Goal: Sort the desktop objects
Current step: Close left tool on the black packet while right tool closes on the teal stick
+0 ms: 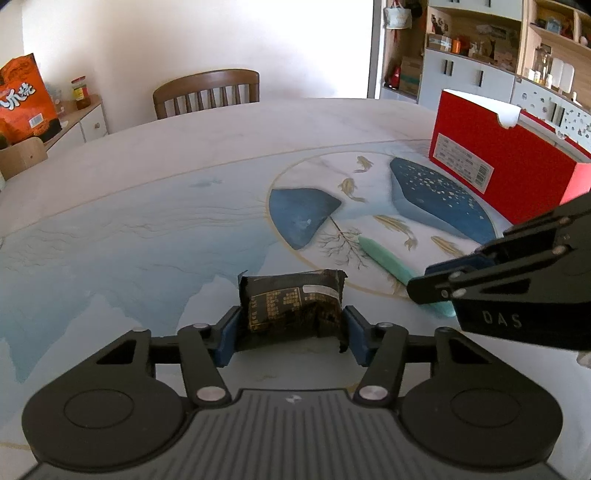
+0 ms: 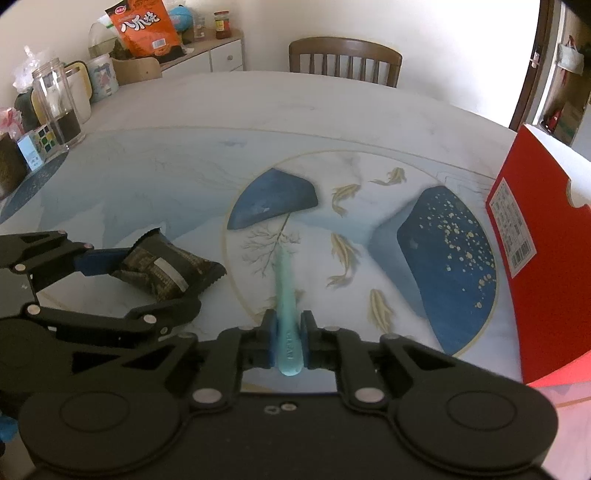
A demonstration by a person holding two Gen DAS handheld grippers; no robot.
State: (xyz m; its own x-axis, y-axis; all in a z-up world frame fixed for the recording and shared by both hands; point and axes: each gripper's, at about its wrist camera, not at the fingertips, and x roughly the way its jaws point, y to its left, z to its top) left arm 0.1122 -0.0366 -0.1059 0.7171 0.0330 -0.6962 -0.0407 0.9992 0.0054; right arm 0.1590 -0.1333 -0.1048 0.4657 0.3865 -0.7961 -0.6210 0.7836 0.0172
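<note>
My left gripper is shut on a dark snack packet with gold print, held low over the table. The packet also shows in the right wrist view, between the left gripper's blue pads. My right gripper is shut on a long teal tool that points forward over the table. The teal tool also shows in the left wrist view, with the right gripper clamped on its near end. A red box stands at the right; it also shows in the right wrist view.
The table has a blue and white cover with fish pattern. At its left edge stand a glass jar, a puzzle cube and mugs. A wooden chair stands at the far side. An orange snack bag sits on a side cabinet.
</note>
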